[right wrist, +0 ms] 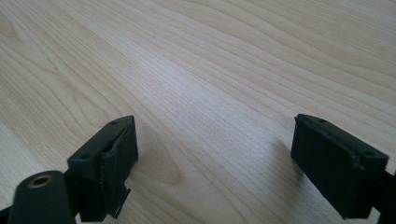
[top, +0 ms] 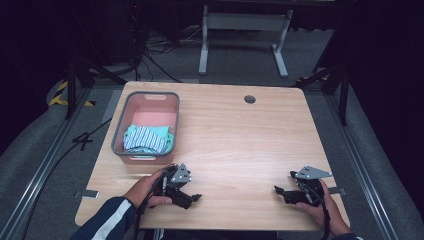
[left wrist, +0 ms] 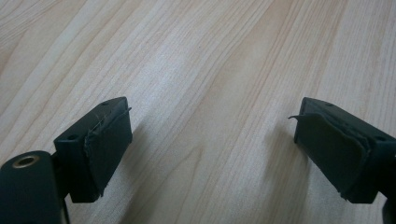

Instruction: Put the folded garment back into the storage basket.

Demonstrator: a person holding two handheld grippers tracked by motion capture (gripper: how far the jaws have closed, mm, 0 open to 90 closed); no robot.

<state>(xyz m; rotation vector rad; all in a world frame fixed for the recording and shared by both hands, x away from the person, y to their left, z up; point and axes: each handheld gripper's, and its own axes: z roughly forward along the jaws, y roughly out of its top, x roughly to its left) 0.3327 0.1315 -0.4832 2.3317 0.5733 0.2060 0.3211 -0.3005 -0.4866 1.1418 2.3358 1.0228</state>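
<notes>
High view: both tools, left tool (top: 192, 192) & right tool (top: 281, 192), jaws apart, empty; basket (top: 120, 125) w/ cloth (top: 147, 138) just beyond left.

Person's forearms (top: 107, 220) cut off at bottom edge, folded cloth (top: 147, 138) pattern indistinct

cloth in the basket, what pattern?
The cloth is teal with white stripes, folded in the grey-rimmed pink basket. Clearest in the high view.

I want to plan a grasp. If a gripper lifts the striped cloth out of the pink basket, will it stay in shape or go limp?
The striped cloth lies in soft folds in the basket, so it would probably droop and unfold when lifted. It looks thin, so likely light. Pushed, it would probably bunch up, not slide whole.
</notes>
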